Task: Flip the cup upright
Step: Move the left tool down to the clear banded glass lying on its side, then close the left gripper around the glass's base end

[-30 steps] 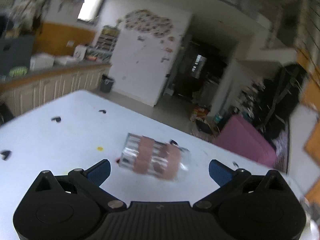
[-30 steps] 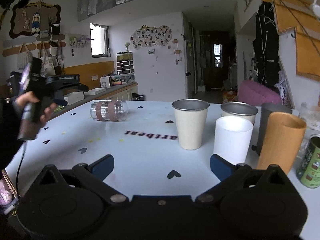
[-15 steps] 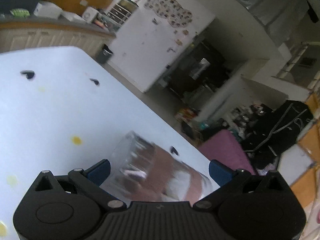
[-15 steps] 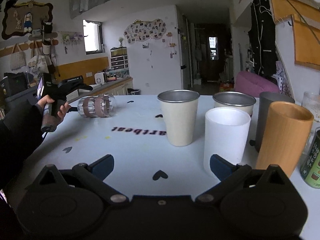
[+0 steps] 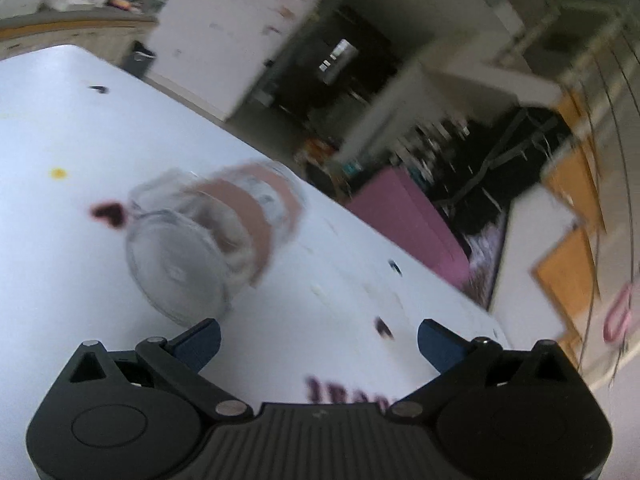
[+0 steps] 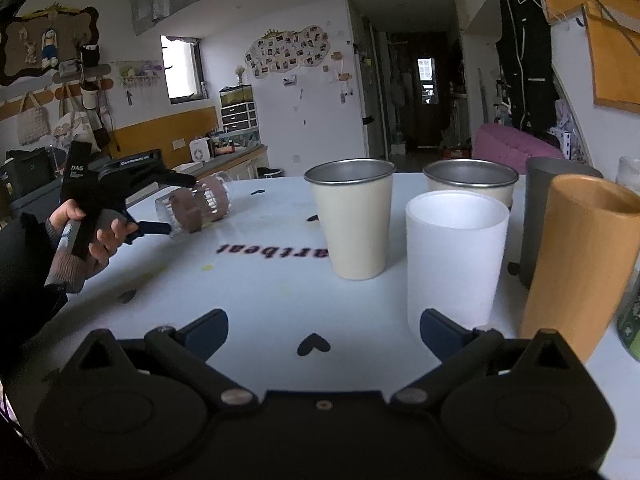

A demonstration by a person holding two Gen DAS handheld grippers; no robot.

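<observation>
The right tool (image 6: pixel 322 330) hangs low over the white surface (image 6: pixel 260 288), fingers spread wide, gripping nothing. Beyond it, mirrored purple lettering (image 6: pixel 272 251) reads roughly "artbeat". Farther left, the left tool (image 6: pixel 176 204), marked "DAS", spreads wide around the clear glass cup (image 6: pixel 198 205) with brown bands, lying on its side; contact is unclear. In the left wrist view the cup (image 5: pixel 208 236) is blurred.

the cup (image 6: pixel 197 207) looks like clear glossy plastic with matt brown bands, on a smooth white table (image 6: pixel 260 292), near a wood-look tumbler (image 6: pixel 576 264) and metal-lined beige cup (image 6: pixel 352 220).
</observation>
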